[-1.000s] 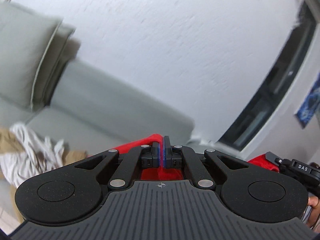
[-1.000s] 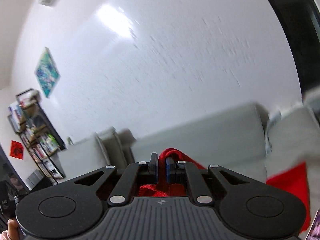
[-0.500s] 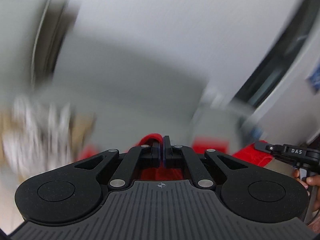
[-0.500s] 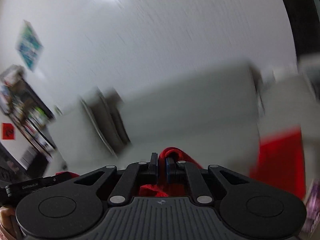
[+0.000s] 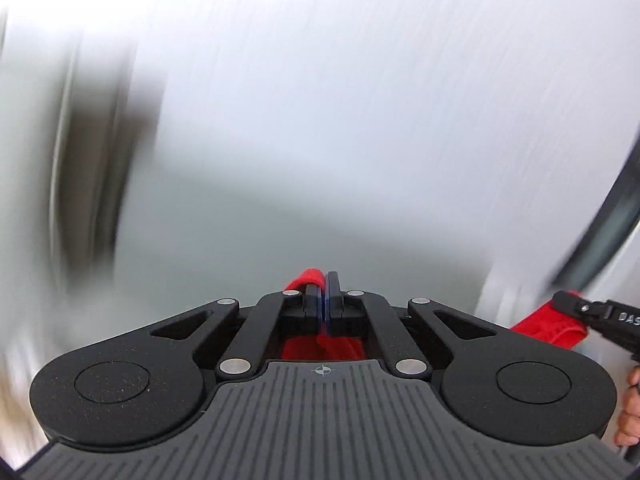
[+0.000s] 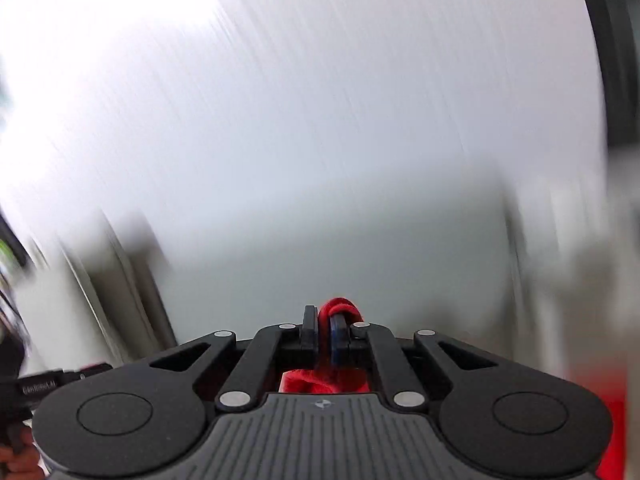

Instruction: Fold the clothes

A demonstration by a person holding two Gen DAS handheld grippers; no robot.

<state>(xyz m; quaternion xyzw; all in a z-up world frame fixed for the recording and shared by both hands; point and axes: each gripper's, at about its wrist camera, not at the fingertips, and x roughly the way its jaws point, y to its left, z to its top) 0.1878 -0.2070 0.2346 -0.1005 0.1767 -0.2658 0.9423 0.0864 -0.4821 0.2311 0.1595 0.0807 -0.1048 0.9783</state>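
1. Left gripper (image 5: 322,285): jaws pressed together on a fold of the red garment (image 5: 306,278); cloth curls over the left finger's tip and bunches red behind the jaws.
2. Right gripper (image 6: 324,322): jaws clamped on the same red garment (image 6: 338,305); a loop of cloth arches over the right finger's tip, with more gathered behind.
3. Left wrist view, right edge: the other gripper, with red cloth at its tip, and a hand (image 5: 630,408).
4. Surroundings: motion-blurred; pale wall, grey shapes, nothing further legible.
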